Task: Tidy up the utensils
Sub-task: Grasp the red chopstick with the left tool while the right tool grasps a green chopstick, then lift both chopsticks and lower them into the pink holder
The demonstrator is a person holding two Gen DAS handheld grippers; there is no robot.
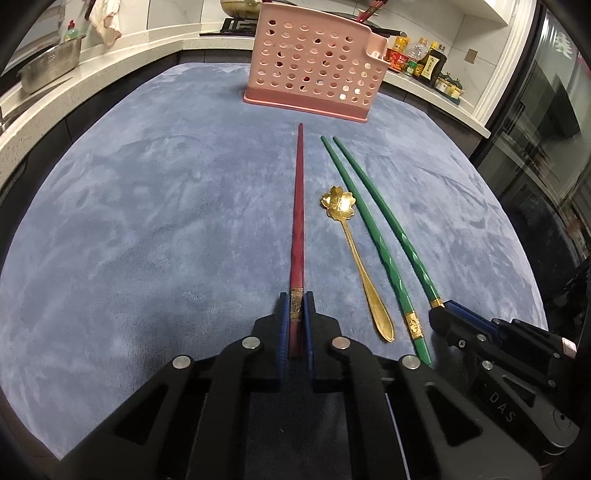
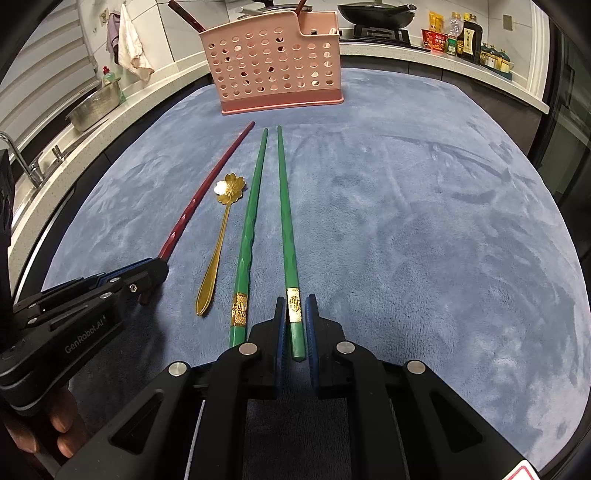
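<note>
Red chopstick (image 1: 298, 221): one piece, lying flat on the blue cloth of the worktop (image 1: 147, 221), tip toward the pink holder. Its banded butt end sits between the pads of my left gripper (image 1: 295, 306), which is clenched on it.

Green chopstick, outer (image 2: 286, 221): lying flat, tip toward the holder. Gold-banded butt end grasped by my right gripper (image 2: 295, 314), pads closed against it.

Green chopstick, inner (image 2: 249, 229): loose on the cloth, just beside its partner, touched by neither gripper.

Gold spoon (image 1: 351, 251): flower-shaped bowl toward the holder, handle toward me, lying between the red chopstick and the green pair. Loose.

Pink perforated holder (image 1: 314, 62): upright at the far side of the cloth, well beyond the utensil tips. Dark red sticks already stand in it.

Surroundings: steel colander (image 2: 94, 107) by the sink on the left, wok (image 2: 376, 14) on the hob behind, sauce bottles (image 1: 424, 59) on the right.

Step in hand, as I judge it: both grasps made, neither chopstick lifted yet.

Next move calls for: raising each stick clear of the cloth, tipping it upright, and carrying it over the holder's rim without sweeping the spoon or the loose green stick aside.
</note>
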